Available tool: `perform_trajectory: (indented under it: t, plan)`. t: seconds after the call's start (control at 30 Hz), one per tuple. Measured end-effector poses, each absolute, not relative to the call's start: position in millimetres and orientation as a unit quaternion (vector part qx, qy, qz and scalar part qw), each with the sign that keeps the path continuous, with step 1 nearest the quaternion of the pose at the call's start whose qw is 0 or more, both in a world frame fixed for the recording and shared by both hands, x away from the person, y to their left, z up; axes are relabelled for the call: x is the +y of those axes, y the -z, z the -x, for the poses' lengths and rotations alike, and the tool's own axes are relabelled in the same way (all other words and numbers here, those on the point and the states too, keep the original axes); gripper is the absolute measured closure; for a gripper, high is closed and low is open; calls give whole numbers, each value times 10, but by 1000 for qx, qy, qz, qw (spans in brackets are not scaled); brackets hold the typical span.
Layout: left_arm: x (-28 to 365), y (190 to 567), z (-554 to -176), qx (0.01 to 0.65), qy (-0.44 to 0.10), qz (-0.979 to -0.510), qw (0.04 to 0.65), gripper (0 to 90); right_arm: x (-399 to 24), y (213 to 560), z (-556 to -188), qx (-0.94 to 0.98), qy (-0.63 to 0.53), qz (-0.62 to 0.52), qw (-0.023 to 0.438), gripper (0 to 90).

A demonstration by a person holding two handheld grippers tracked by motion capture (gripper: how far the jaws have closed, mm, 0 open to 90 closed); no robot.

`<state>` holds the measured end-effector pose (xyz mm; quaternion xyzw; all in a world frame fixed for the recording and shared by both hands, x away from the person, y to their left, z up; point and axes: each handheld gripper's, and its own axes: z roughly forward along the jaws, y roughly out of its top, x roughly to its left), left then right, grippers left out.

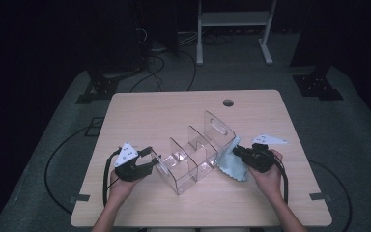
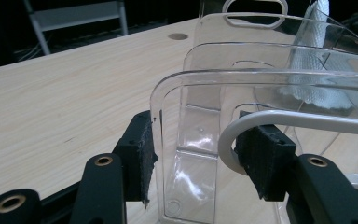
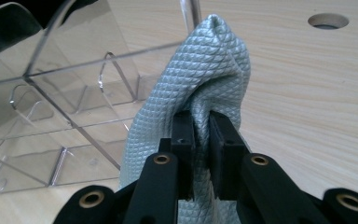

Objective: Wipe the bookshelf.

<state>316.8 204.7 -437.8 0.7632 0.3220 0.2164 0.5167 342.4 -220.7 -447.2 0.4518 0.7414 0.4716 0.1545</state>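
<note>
Left tongs [image 1: 147,157] are clamping the clear organizer's [image 1: 193,162] end wall; right tongs [image 1: 238,151] are pinching the cloth [image 1: 232,162]. Probably wiping next: press gently, keeping the organizer steady on the counter [image 1: 174,111].

The cloth [image 3: 205,93] runs off the right gripper view's bottom edge.

- A clear plastic organizer [image 1: 193,157] stands upright near the middle of the table, set at a slant. Thin see-through walls split it into several open-topped compartments, and its tall end wall has a slot handle cut near the top.
- A pale blue-grey cloth [image 3: 200,93] with a fine diamond weave hangs bunched and folded, lifted at the organizer's right end, just beside its tall wall.
</note>
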Motion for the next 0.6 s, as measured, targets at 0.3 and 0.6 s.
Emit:
perform_trajectory:
  t: [0.3,0.6]
  plan:
    - [2017,4372,-3173,312,-208,-768,519,474,-2273,4562,-3436,742,-470,-453,154,806]
    - [2011,4376,-3185,312,-210,-767,520,472,-2235,4745,-3528,744,-454,-468,148,805]
